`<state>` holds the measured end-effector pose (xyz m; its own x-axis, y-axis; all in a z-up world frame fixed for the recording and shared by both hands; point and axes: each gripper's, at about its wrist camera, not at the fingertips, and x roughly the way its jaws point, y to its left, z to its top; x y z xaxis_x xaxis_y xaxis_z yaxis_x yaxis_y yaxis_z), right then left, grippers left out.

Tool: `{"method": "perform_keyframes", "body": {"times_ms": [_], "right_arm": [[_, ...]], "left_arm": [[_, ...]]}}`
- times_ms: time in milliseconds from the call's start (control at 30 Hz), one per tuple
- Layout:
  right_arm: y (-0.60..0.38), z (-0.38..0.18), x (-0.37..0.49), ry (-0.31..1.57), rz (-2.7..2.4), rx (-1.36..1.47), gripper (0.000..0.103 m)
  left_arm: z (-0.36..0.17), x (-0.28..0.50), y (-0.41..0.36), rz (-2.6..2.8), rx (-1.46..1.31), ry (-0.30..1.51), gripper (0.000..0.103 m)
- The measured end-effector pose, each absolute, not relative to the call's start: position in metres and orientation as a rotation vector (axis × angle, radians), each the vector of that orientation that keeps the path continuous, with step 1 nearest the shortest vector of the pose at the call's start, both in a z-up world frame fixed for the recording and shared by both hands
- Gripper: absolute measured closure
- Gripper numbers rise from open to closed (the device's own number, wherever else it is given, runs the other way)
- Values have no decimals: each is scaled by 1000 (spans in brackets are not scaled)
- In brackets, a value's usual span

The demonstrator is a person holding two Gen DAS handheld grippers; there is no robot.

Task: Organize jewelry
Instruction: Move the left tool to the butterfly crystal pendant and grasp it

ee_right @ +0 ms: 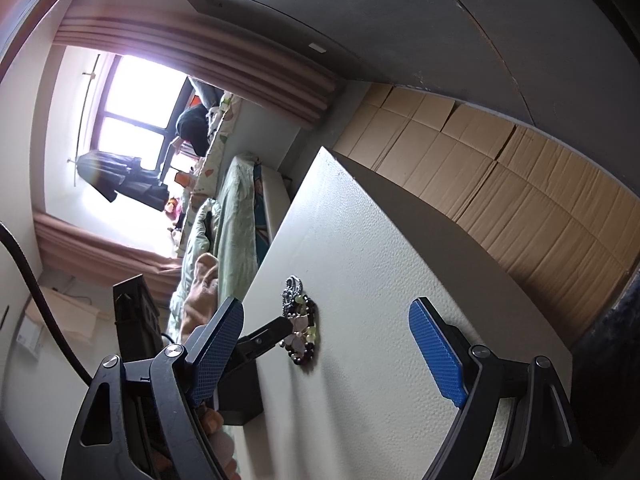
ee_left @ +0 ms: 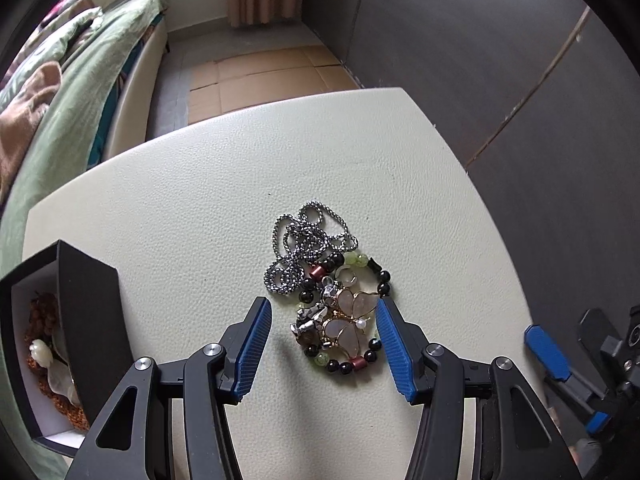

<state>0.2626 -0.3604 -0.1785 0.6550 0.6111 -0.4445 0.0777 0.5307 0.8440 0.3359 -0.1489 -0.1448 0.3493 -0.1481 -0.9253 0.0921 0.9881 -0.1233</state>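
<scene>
A pile of jewelry lies on the cream table: a silver chain, a black, green and red bead bracelet and a gold butterfly brooch. My left gripper is open, its blue fingers straddling the brooch and bracelet just above the table. A black box at the left holds brown beads and a white flower piece. My right gripper is open and empty, tilted sideways off the table's right side; it shows in the left wrist view. The pile shows in the right wrist view.
A bed with green bedding stands left of the table. Cardboard sheets cover the floor beyond the far edge. A dark wardrobe wall runs along the right. The black box also shows in the right wrist view.
</scene>
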Motion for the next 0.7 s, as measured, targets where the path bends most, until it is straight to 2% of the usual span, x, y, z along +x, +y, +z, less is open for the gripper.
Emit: {"method": "perform_keyframes", "body": {"times_ms": [133,167,367,700], "right_arm": [[-361,-180,263,826,362,976,17],[-361,-180,263,828,359,979,17],[-361,-181,265,835,349,972,17],[-359,-181,267,841,340,952,17]], "left_arm": [[-150,334,-153,-154,-5,1200,59],[-150,334,-153,-163,-5,1199,64],[-145,331,-141,-174,-36,1219,74],[-128,329,-115,-162,-88,1205,77]]}}
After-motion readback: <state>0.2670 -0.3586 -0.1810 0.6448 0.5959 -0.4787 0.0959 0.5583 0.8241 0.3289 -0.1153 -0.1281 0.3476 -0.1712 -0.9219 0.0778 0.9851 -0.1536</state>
